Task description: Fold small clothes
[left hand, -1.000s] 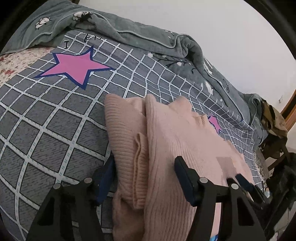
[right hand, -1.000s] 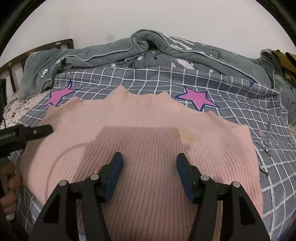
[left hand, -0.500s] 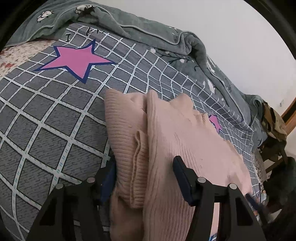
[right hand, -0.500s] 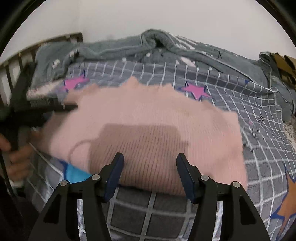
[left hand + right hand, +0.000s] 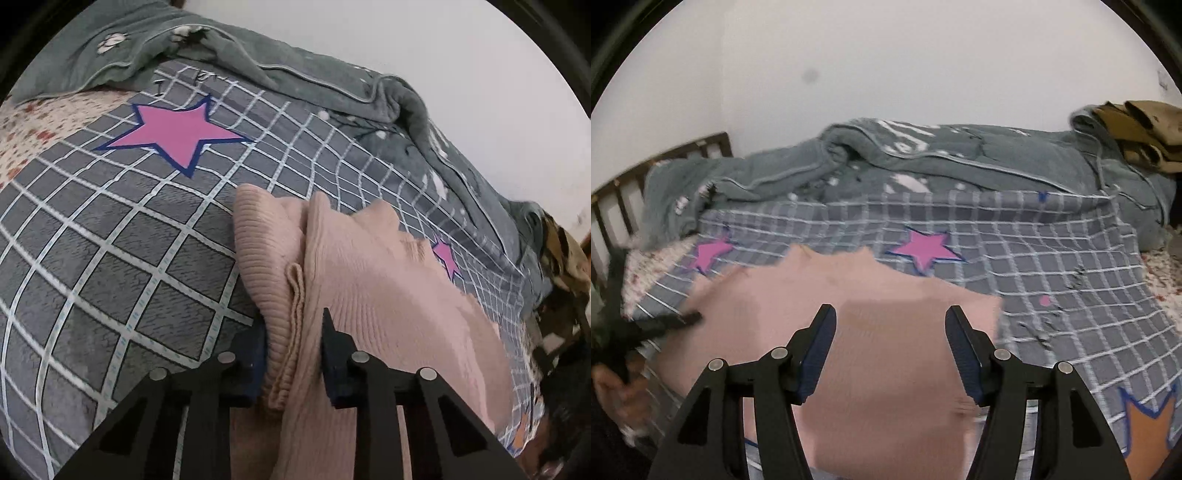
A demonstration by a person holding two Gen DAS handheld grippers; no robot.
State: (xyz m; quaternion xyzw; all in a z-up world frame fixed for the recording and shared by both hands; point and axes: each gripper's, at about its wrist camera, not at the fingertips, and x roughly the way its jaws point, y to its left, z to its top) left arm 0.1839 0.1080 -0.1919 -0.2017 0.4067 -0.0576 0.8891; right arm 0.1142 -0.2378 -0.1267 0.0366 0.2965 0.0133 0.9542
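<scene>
**Inspector A:** Surface first. A bed, covered by a grey sheet with a white grid. A grey-green quilt is bunched along the far side against a plain white wall. A dark slatted headboard stands at the left in the right wrist view. Brown and tan cloth is heaped at the far right.

**Inspector B:** Counts?

**Inspector A:** One pink ribbed sweater, lying on the sheet at the near edge, its side folded over in layers. Two pink stars show in the right wrist view, plus part of one orange star at the lower right. Two grippers.

**Inspector B:** Their state?

**Inspector A:** The left gripper is closing; its pads already press the folded edge of the sweater from both sides. The right gripper stands released above the sweater, nothing between its jaws. A hand shows at the left, blurred.
</scene>
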